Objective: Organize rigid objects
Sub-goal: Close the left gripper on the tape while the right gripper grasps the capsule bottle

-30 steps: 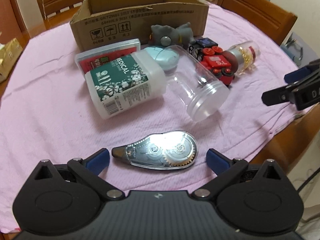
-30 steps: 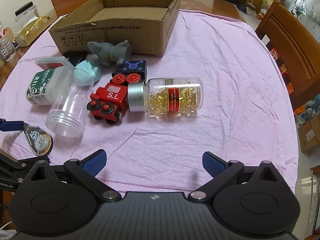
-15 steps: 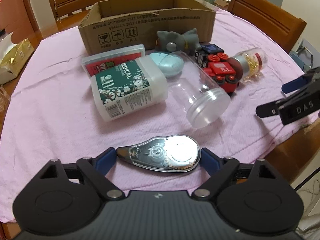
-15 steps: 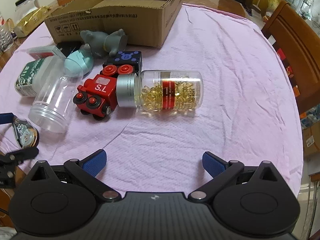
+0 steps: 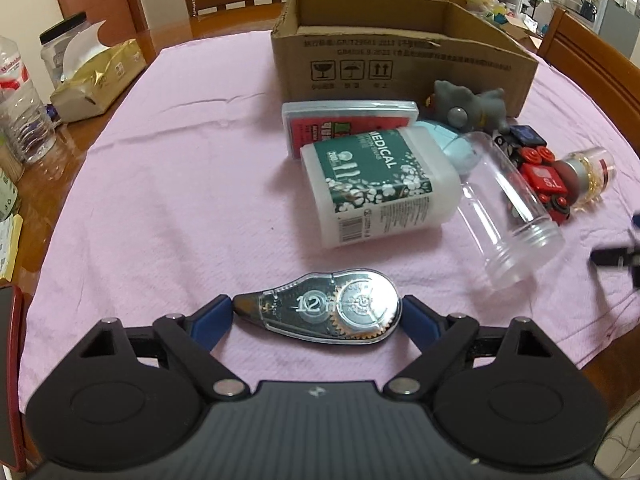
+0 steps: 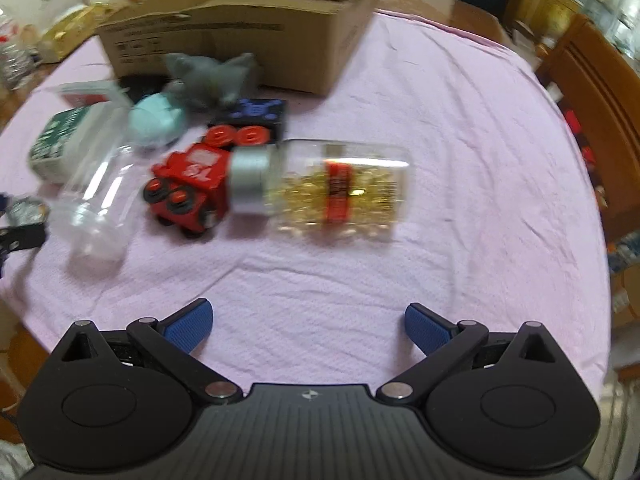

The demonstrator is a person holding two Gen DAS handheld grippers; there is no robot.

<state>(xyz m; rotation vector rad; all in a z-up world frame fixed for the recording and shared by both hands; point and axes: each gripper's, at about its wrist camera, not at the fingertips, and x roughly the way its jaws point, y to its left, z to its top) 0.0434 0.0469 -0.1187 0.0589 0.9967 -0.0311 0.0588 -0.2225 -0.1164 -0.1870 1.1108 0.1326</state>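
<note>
Evidently little is sorted yet: the box [image 5: 400, 50] at the far side of the worktop [image 5: 168, 200] looks empty as far as its inside shows, and every item lies outside it on the pink cloth. Nearest, the tape roller [image 5: 326, 306] sits between the pads of the left hand-held gripper [image 5: 316, 316], which touch or nearly touch both ends; whether it is lifted I cannot tell. Beyond it lie the swab tub [image 5: 376, 186], a flat case [image 5: 348, 118], a clear jar [image 5: 508, 220], a grey toy [image 5: 466, 106], a blue blob [image 6: 158, 124], the red train [image 6: 188, 184] and the pill bottle [image 6: 328, 190]. The right hand-held gripper [image 6: 308, 324] is spread wide and empty, short of the pill bottle. Practically all remains to be boxed.
</note>
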